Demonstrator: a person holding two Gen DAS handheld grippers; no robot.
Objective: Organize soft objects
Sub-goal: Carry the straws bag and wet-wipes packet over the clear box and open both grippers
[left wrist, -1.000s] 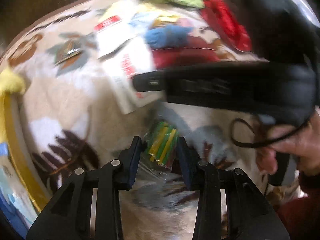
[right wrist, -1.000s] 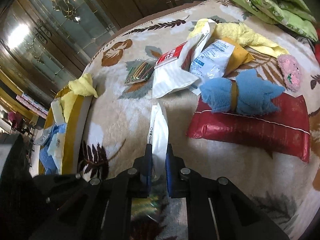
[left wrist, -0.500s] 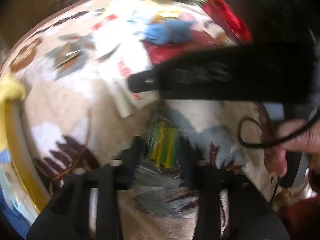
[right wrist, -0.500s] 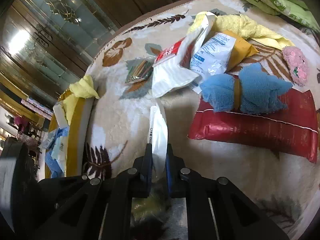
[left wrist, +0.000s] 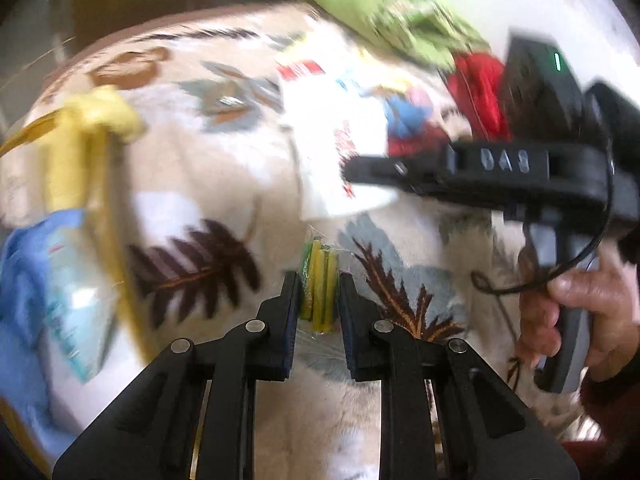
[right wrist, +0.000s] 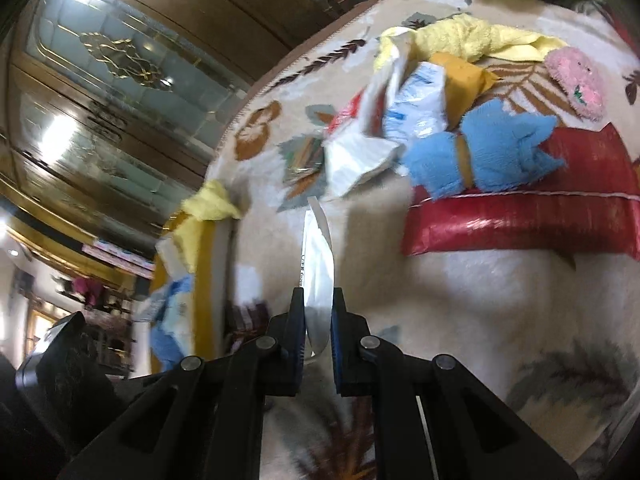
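Cream plush blanket with brown and grey leaf prints covers the whole surface under both tools.

From the left wrist view, the left gripper has its two black jaws close around a clear plastic packet of yellow and green sticks; the packet sits between the pads and seems pinched, though the picture is blurred. To its right, a bare hand holds the handle of the right gripper, which reaches across the frame. Only this view shows that hand. Far left of the jaws lies a yellow-rimmed tray with blue and white soft packs.

From the right wrist view, the right gripper is pressed onto one thin white plastic packet, held upright on its edge. Ahead and right lies one shiny red woven bag, with one fluffy blue cloth tied by a tan band on it. Farther, two crumpled white packets lean on a yellow towel, and one pink fuzzy pad lies at far right. Only this view shows the wooden cabinet with glass doors.
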